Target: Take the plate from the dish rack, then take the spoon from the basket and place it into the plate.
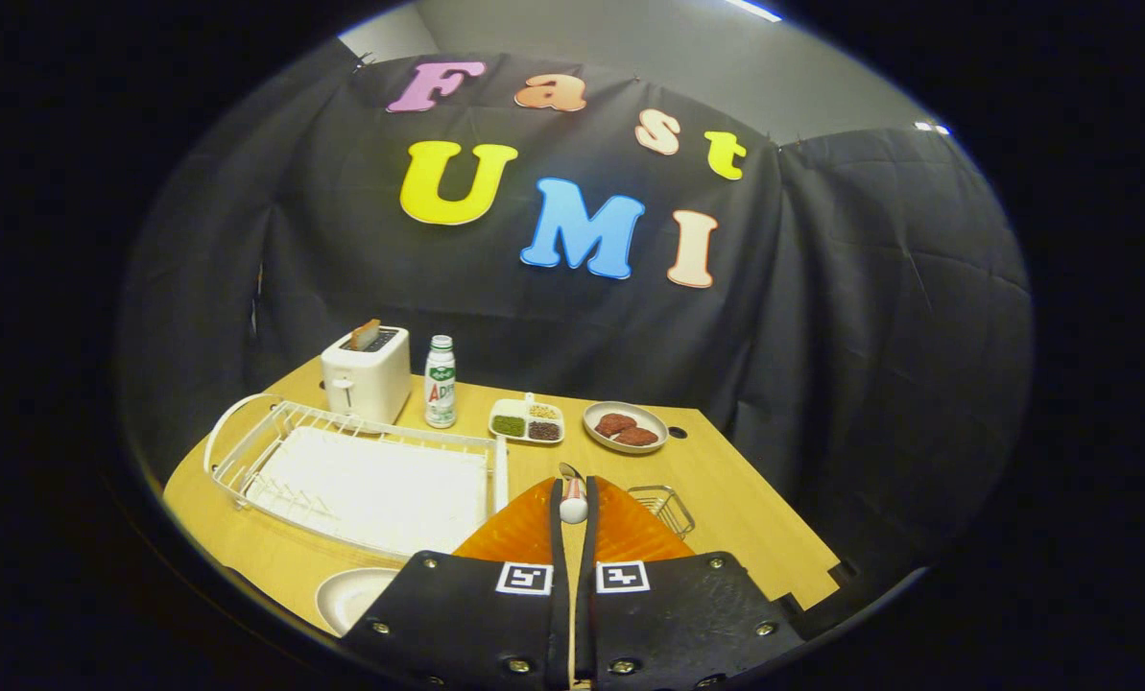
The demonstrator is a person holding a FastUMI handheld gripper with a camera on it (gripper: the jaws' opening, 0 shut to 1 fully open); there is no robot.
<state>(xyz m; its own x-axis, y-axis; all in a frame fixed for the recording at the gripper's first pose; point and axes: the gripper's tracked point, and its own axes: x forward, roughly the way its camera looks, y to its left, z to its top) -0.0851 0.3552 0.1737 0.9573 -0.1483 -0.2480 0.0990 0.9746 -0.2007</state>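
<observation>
My gripper [572, 494] is shut on the spoon [572, 501], whose white handle end sticks up between the fingertips with the metal bowl pointing ahead. The gripper hangs above the wooden table. A white plate [353, 595] lies flat on the table below and to the left of the fingers, partly hidden by the gripper body. The small wire basket [663, 507] sits just right of the fingers, its inside partly hidden. The white dish rack [361, 470] stands to the left, with no dishes in it.
At the back of the table [726, 499] stand a white toaster [368, 372] with toast in it, a small bottle [440, 382], a divided dish of grains [528, 421] and a plate of brown patties [625, 427]. Black cloth walls the booth.
</observation>
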